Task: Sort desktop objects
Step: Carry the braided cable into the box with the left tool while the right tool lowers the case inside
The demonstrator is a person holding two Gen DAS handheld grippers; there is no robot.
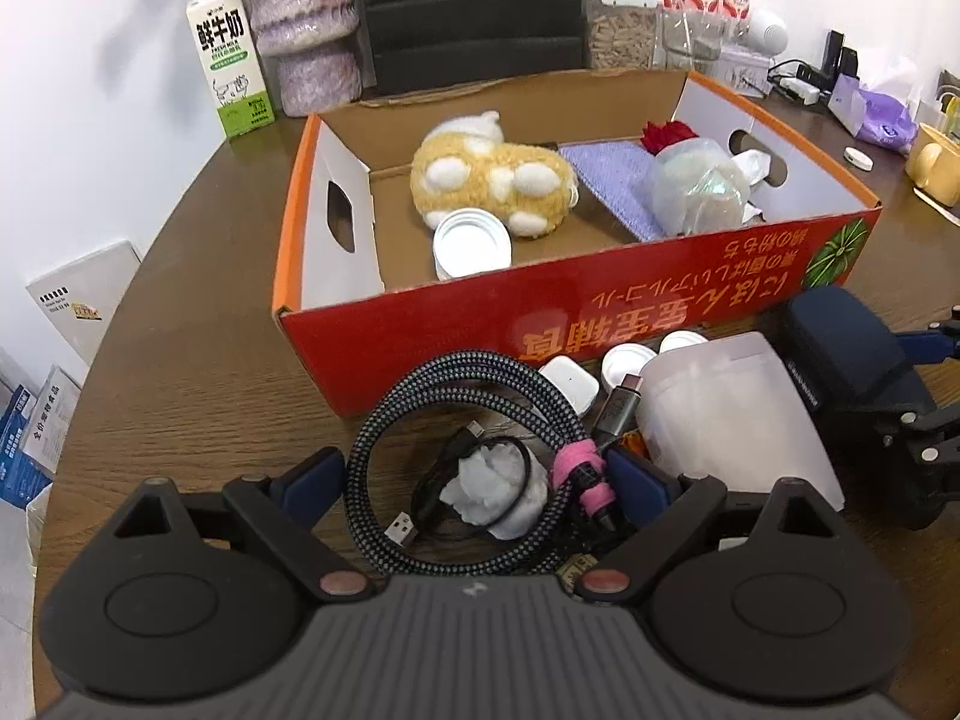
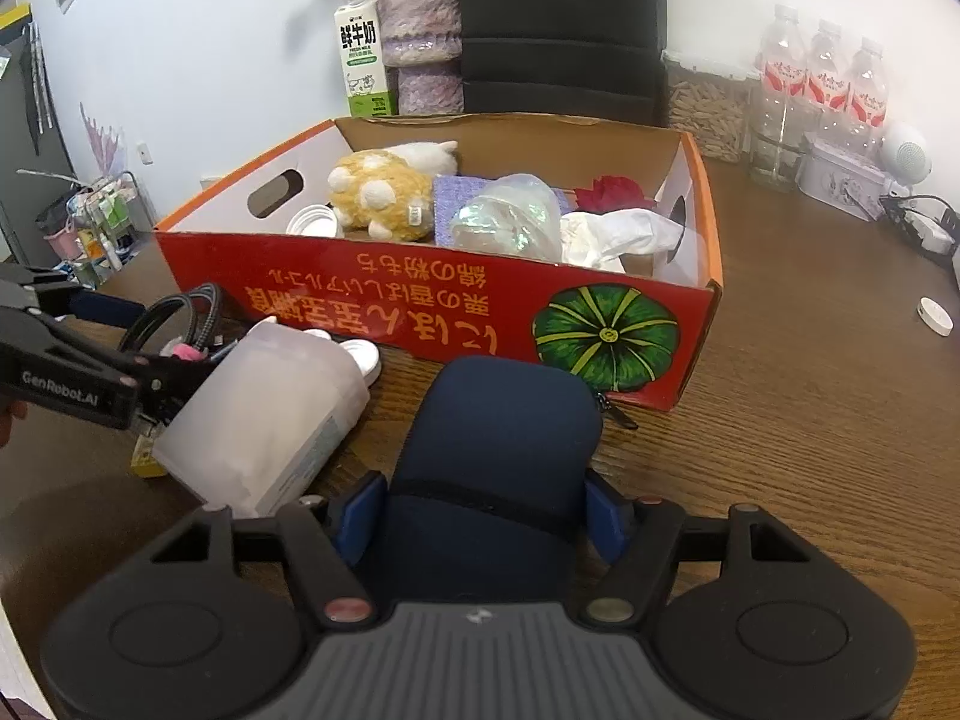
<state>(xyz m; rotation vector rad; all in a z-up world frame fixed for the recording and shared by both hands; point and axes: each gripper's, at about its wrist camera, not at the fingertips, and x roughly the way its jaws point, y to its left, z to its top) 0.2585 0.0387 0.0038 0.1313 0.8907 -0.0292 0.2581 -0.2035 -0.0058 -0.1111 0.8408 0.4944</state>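
Observation:
A red and orange cardboard box (image 1: 600, 306) stands on the wooden desk and holds a yellow plush toy (image 1: 492, 180), a white lid (image 1: 471, 243), a purple cloth (image 1: 612, 180) and a clear bag (image 1: 696, 186). My left gripper (image 1: 474, 480) is open, its fingers either side of a coiled braided cable (image 1: 420, 438) with a pink tie, a thin black cable and a white tissue wad (image 1: 498, 489). My right gripper (image 2: 486, 510) is shut on a dark blue zip pouch (image 2: 498, 420) lying in front of the box (image 2: 456, 300). A white frosted container (image 2: 264, 420) lies between the grippers.
White caps (image 1: 627, 360) and a white charger (image 1: 567, 384) lie by the box front. Behind the box stand a milk carton (image 1: 228, 54), a purple vase (image 1: 303, 24), a black chair, water bottles (image 2: 822, 72) and a tin. A small white lid (image 2: 936, 315) lies at right.

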